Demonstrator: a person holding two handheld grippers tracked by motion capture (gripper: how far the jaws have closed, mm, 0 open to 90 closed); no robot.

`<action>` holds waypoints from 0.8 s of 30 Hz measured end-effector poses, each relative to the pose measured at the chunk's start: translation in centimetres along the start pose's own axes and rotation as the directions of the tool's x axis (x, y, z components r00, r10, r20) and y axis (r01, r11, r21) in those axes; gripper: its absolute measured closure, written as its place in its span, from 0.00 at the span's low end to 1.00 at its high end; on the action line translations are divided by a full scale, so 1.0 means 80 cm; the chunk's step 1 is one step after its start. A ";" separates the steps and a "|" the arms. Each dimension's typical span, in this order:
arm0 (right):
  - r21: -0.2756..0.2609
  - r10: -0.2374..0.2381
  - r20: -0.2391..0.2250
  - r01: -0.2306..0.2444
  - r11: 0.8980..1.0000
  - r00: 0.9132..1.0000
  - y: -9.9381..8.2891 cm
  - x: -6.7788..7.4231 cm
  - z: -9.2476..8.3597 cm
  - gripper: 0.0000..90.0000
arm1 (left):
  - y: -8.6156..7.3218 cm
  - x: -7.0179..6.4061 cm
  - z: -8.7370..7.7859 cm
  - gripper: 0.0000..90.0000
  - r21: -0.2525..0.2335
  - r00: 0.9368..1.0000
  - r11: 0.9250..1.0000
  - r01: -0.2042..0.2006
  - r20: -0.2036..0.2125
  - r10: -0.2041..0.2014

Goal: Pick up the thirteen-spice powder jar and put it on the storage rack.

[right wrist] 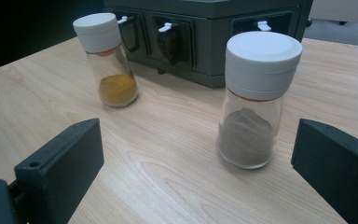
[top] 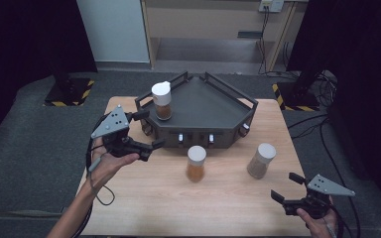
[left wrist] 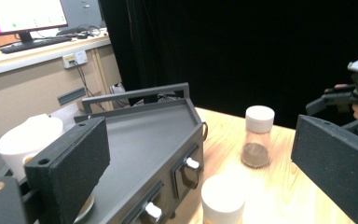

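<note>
Fingers on both grippers stand apart and hold nothing. In the high view the left gripper point(top: 146, 133) hovers beside the left front corner of the dark rack point(top: 213, 106), and the right gripper point(top: 285, 187) hangs low near the right front corner of the tabletop point(top: 144, 203), its jaws turned toward the jars.

Judging from how things lie, the work seems to be moving spice jars up onto the rack, and it looks about a third done. One jar with a white lid and brown powder point(top: 161, 100) stands upright on the rack's deck, near its left rear rim. Two jars remain on the tabletop in front of the rack: the jar of orange powder point(top: 196, 163) just ahead of the rack's front face, and the jar of grey-brown powder point(top: 261, 160) to its right, well apart from it. In the right gripper view the grey-brown jar point(right wrist: 256, 100) sits between the spread jaws but is not touched, with the orange jar point(right wrist: 107, 59) farther off, so it is probably the next one to be picked up.

No brand, label or writing can be read on the jars, their lids or the rack. A monitor point(left wrist: 25, 14) on a desk in the left gripper view shows a bright screen, too blurred to read.
</note>
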State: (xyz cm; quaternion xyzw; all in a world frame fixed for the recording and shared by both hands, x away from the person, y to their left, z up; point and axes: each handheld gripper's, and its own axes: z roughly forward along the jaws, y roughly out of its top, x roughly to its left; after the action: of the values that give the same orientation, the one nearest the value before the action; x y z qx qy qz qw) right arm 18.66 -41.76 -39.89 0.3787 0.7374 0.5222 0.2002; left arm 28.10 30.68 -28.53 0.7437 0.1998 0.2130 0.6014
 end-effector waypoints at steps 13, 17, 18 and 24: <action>0.004 0.000 0.000 0.000 1.000 1.000 0.001 0.001 0.000 0.03 | -0.039 -0.020 -0.025 0.03 0.024 0.999 1.000 0.018 -0.049 -0.016; 0.006 -0.002 -0.001 0.002 1.000 1.000 0.001 0.001 0.001 0.03 | -0.054 -0.026 -0.029 0.03 0.033 0.998 0.999 0.029 -0.061 -0.027; 0.006 -0.003 0.000 0.003 1.000 1.000 0.001 0.001 0.001 0.03 | -0.058 -0.027 -0.030 0.03 0.035 0.998 0.999 0.035 -0.062 -0.032; 0.006 -0.002 0.001 0.002 1.000 1.000 0.001 0.001 0.000 0.03 | -0.078 -0.032 -0.037 0.03 0.043 0.995 0.997 0.057 -0.079 -0.053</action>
State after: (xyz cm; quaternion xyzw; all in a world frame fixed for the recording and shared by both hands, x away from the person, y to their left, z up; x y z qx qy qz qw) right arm 18.67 -41.65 -39.80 0.3790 0.7392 0.5196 0.1998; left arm 24.06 32.87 -34.30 0.7423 0.2484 0.2207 0.5818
